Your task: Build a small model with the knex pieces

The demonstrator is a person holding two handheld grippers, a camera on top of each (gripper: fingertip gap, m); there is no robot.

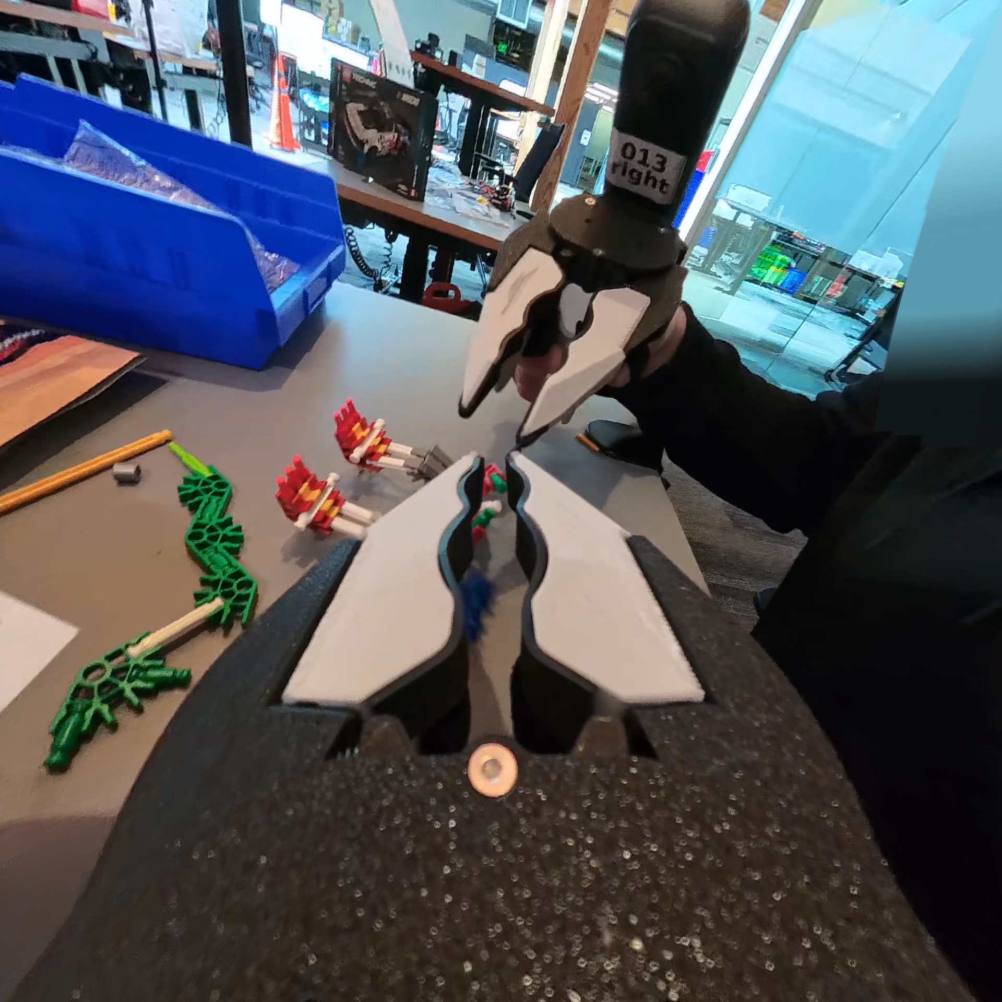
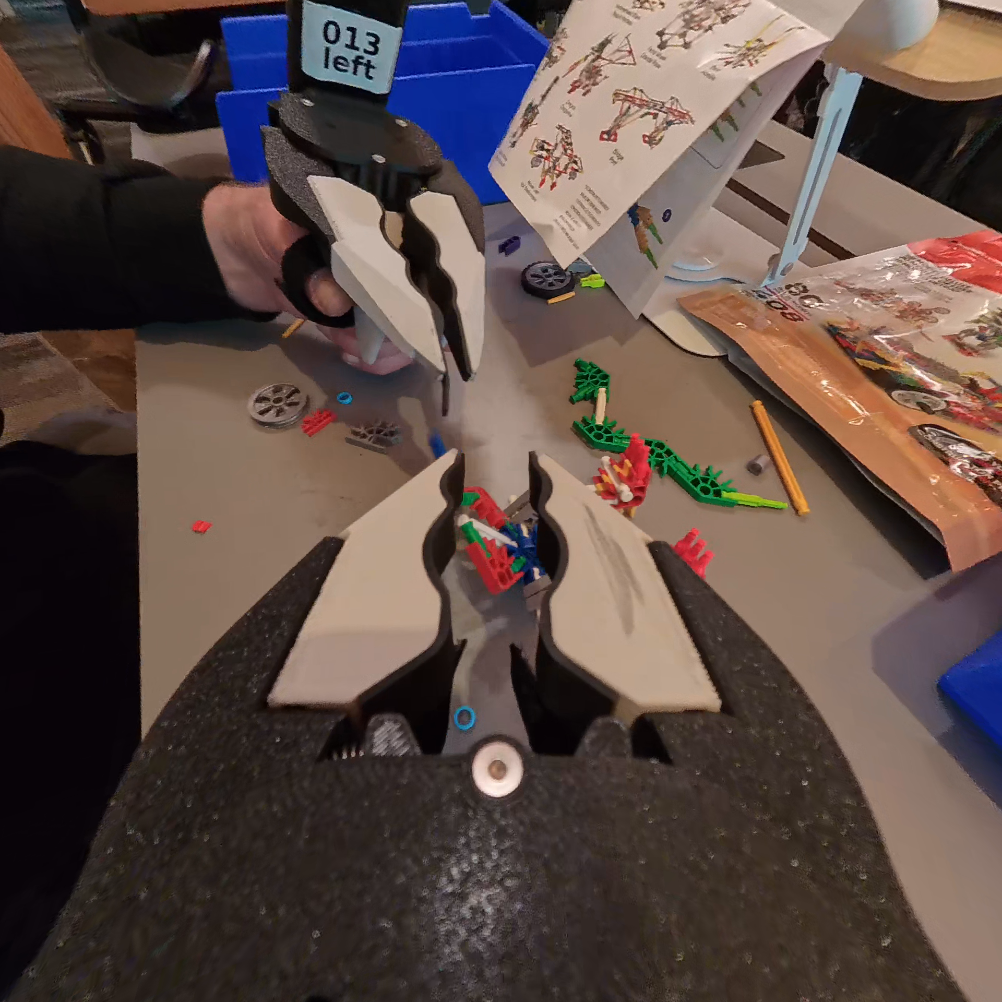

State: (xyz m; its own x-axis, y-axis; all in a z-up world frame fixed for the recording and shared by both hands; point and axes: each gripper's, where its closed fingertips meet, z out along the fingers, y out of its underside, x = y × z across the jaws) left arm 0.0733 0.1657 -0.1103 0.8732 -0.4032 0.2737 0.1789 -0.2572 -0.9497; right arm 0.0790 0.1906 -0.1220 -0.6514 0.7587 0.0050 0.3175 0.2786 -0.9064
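Construction-toy cluster (image 2: 501, 547), a red, green, blue, white and grey tangle, lies on the grey surface (image 2: 244, 569) and shows in the gap between my right fingers.

- Blue bin (image 1: 162, 227): at the far edge, clear bag inside.
- Printed toy bag (image 2: 867, 368): lying flat to the right.
- Instruction sheet (image 2: 623, 108): propped up beyond the bag.
- Right hand-held gripper (image 2: 496, 461): jaws moderately apart. I cannot tell whether the pads touch the cluster.
- Left hand-held gripper (image 1: 494, 461): only a narrow gap, tips pointing down near the right gripper's tips. A thin dark sliver shows at the tips in the right wrist view. I cannot tell whether anything is pinched.
- Green connector chain (image 1: 217, 542): zigzags to the left of my left gripper.
- Two red-and-white pieces (image 1: 320, 501), (image 1: 368, 442): just beside the left finger.
- Yellow rod (image 1: 81, 466): beyond the chain.
- Grey wheel (image 2: 277, 404): flat near the surface's edge.
- Small blue ring (image 2: 464, 717): beneath the right gripper.
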